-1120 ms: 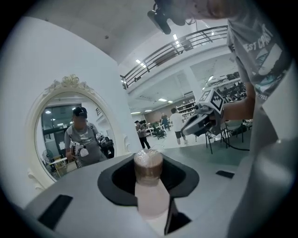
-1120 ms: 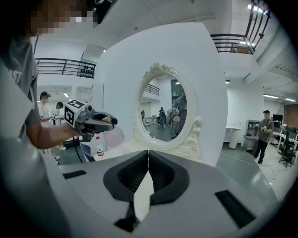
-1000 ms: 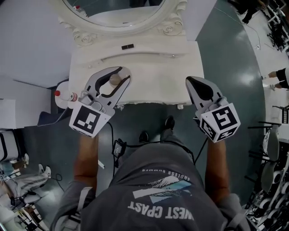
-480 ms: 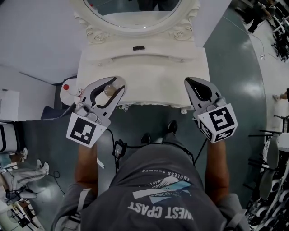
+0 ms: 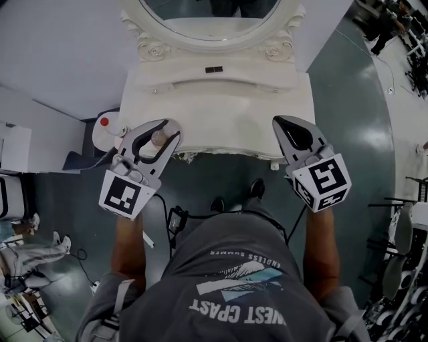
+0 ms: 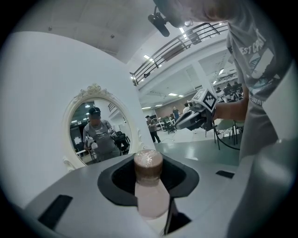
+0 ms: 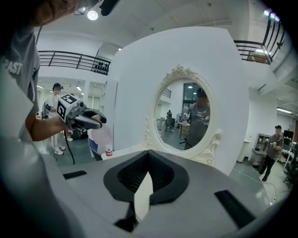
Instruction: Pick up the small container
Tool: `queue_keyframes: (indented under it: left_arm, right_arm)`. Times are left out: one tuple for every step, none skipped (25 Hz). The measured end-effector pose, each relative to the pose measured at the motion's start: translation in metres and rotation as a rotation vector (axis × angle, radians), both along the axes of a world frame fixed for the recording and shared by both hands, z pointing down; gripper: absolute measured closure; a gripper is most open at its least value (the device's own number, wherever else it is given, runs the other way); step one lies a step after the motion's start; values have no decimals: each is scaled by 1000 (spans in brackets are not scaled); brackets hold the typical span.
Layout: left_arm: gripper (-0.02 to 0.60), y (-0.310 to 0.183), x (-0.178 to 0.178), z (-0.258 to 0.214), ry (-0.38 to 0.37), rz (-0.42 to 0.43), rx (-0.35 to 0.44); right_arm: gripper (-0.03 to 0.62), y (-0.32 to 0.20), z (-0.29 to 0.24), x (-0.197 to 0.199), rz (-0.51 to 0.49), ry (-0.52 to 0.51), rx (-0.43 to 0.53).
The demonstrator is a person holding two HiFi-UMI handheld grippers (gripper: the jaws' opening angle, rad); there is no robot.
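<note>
**Left side.** A low white stand (image 5: 100, 137) sits just beside the dressing table's left end, with a red-capped item (image 5: 104, 122) on it.

**Left gripper** (image 5: 170, 127). It is positioned at the near left corner of the dressing table (image 5: 221, 113). Its jaws are partly closed and clamped on the small container (image 6: 149, 186), a pale bottle with a brown cap. The left gripper view shows the bottle's body pinched between the pads, with the cap standing clear beyond them.

**Step in hand.** I judge the grasp made and the pick-up essentially achieved. The head view does not show how far the container stands off the tabletop. The next move calls for a steady hold and a clean carry towards the person, with the bottle kept upright.

**Centre.** The tabletop is bare. The oval mirror (image 5: 210, 10) and its carved frame stand at the far edge, well apart from both grippers.

**Right gripper** (image 5: 279, 122). It is at the near right corner of the table, jaws closed together on nothing.

**Clearances.** The table's near edge runs directly beneath both grippers. The stand on the left is the closest obstacle to the loaded gripper. The dark floor (image 5: 348, 107) to the right and near side gives ample room.
</note>
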State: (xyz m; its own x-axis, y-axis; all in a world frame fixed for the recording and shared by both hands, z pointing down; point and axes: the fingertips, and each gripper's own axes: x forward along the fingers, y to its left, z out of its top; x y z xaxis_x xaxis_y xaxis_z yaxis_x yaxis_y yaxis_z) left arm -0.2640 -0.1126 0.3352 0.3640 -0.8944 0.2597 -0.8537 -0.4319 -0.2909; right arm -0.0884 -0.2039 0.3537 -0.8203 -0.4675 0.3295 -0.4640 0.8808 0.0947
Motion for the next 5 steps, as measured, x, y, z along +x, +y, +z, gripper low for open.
queue_keyframes:
  left_arm:
    - [449, 2, -1, 1, 1, -2, 0]
    - [449, 3, -2, 1, 2, -4, -1]
    - [449, 5, -3, 2, 3, -6, -3]
    - [449, 6, -4, 3, 4, -8, -5]
    - [449, 7, -5, 5, 4, -10, -7]
  right_arm:
    - [569, 1, 0, -1, -2, 0, 0]
    - [569, 3, 0, -1, -3, 1, 1]
    - [569, 4, 1, -2, -4, 1, 1]
    - [569, 5, 1, -3, -5, 2, 0]
    - [569, 6, 1, -4, -6, 2, 0]
